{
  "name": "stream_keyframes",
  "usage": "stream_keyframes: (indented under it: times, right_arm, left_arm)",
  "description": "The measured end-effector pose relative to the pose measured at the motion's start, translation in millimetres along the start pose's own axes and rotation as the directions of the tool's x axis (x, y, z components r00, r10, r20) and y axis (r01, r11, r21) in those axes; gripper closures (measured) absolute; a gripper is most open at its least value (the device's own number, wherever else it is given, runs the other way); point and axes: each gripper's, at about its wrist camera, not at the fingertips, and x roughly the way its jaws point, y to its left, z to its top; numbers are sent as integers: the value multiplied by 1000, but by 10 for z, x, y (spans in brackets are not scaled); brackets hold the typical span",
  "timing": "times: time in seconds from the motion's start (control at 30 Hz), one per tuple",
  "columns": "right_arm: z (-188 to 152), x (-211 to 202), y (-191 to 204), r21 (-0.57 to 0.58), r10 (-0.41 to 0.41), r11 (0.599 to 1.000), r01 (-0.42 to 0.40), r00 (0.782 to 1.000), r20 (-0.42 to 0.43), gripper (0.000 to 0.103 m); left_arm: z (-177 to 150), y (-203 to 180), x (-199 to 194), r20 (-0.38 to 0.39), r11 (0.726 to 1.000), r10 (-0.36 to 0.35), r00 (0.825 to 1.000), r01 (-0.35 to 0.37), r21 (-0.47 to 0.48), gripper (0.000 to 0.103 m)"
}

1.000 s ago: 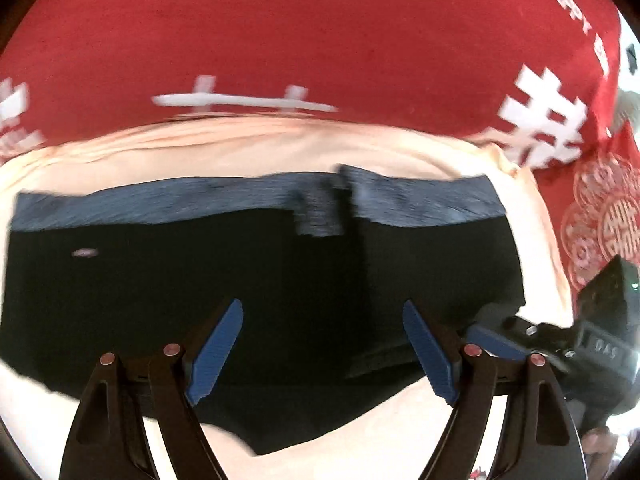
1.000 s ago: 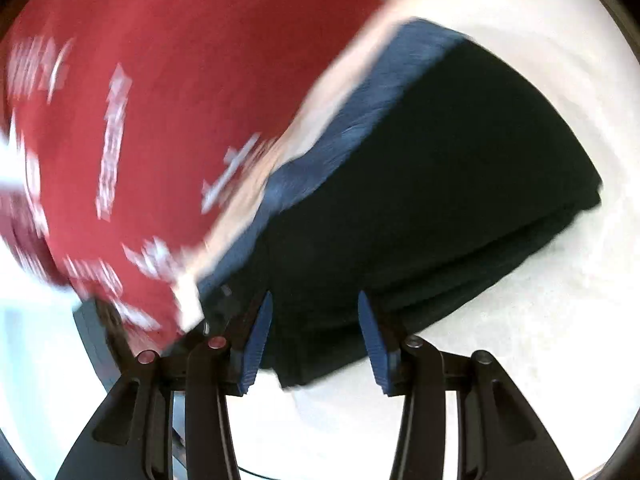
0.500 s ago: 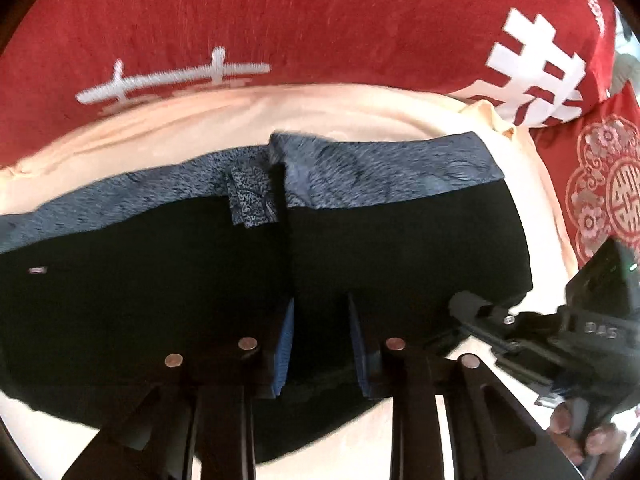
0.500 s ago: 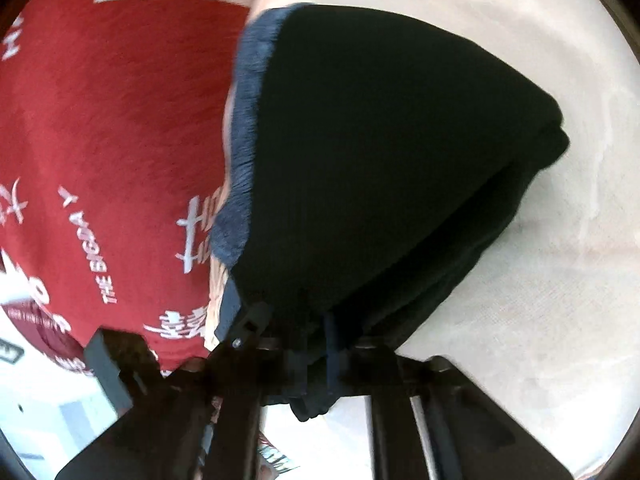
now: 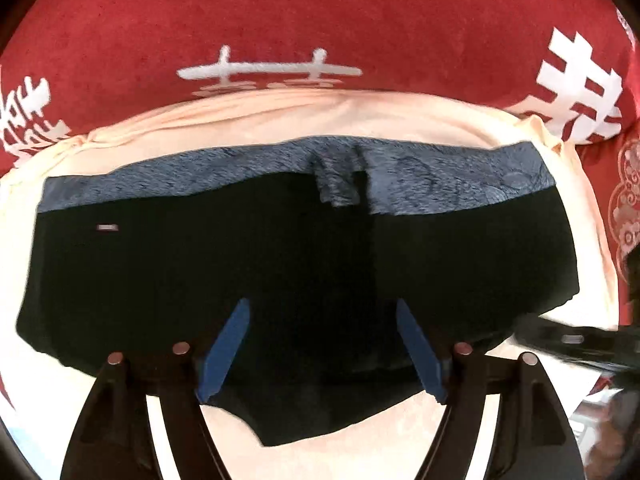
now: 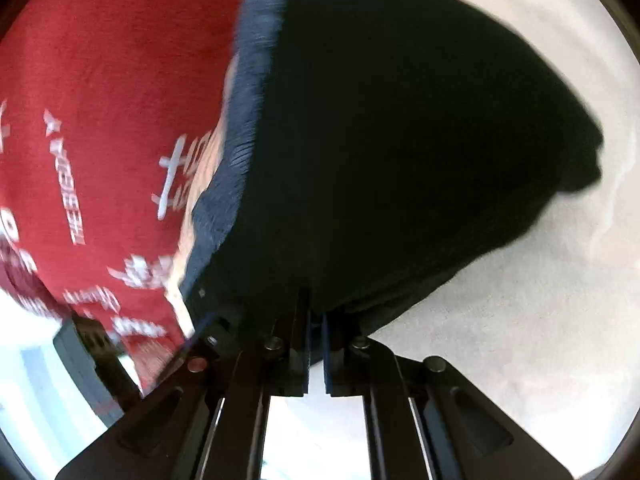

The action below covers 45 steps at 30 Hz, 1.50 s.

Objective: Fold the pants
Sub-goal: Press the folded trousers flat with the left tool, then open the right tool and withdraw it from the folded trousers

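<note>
Black pants [image 5: 280,264] with a grey-blue waistband [image 5: 440,184] lie folded on a cream sheet [image 5: 280,120]. My left gripper [image 5: 322,344] is open, its blue pads [image 5: 224,344] spread over the near edge of the pants and holding nothing. In the right wrist view the pants [image 6: 400,140] fill the middle. My right gripper [image 6: 316,320] is shut on the near edge of the pants. The right gripper also shows at the lower right of the left wrist view [image 5: 568,340], blurred.
A red blanket [image 5: 320,20] with white characters lies behind the pants and to the left in the right wrist view [image 6: 100,100]. The cream sheet [image 6: 520,320] extends to the right. A dark object [image 6: 88,360] stands at the lower left.
My left gripper closed on the pants half a second ago and has now opened again. My right gripper closed on the pants' edge and stays shut on it.
</note>
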Motion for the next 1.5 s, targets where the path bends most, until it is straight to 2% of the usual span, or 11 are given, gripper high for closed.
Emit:
stream_keyframes:
  times: [0.1, 0.17, 0.37, 0.43, 0.6, 0.73, 0.83, 0.93, 1.0, 1.03, 1.5]
  right_arm:
    - [40, -255, 299, -172, -17, 985, 6, 998, -60, 58]
    - [112, -526, 442, -274, -24, 962, 21, 1000, -9, 47]
    - [809, -1056, 330, -288, -127, 938, 193, 964, 232, 47]
    - [1082, -939, 172, -245, -161, 946, 212, 964, 211, 48]
    - [1387, -618, -130, -164, -83, 982, 96, 993, 85, 76]
    - [1356, -660, -26, -210, -31, 977, 37, 999, 32, 78]
    - [1320, -636, 101, -285, -126, 949, 133, 991, 45, 78]
    - [1360, -458, 136, -322, -271, 902, 287, 958, 93, 69]
    - [1319, -424, 202, -353, -341, 857, 375, 927, 156, 47]
    - [1295, -427, 238, -359, -374, 835, 416, 909, 183, 46]
    - [597, -861, 180, -348, -412, 830, 436, 900, 143, 32]
  left_arm:
    - [110, -41, -163, 48, 1000, 9, 999, -10, 19, 26]
    - [207, -148, -197, 70, 999, 4, 998, -6, 39, 26]
    - [528, -632, 7, 82, 995, -34, 996, 27, 93, 26]
    - [579, -726, 105, 71, 995, -58, 996, 52, 91, 26]
    - [573, -780, 358, 33, 996, -3, 999, 0, 87, 26]
    - [455, -667, 477, -1, 995, 55, 998, -55, 86, 26]
    - [395, -581, 540, -26, 998, 22, 999, -20, 59, 26]
    - [385, -607, 541, -24, 997, 39, 999, -37, 70, 26]
    - [399, -653, 580, -29, 997, 55, 998, -54, 55, 20]
    - [404, -667, 589, -33, 997, 60, 998, -58, 41, 20]
    - [0, -283, 160, -63, 989, 146, 987, -147, -13, 20]
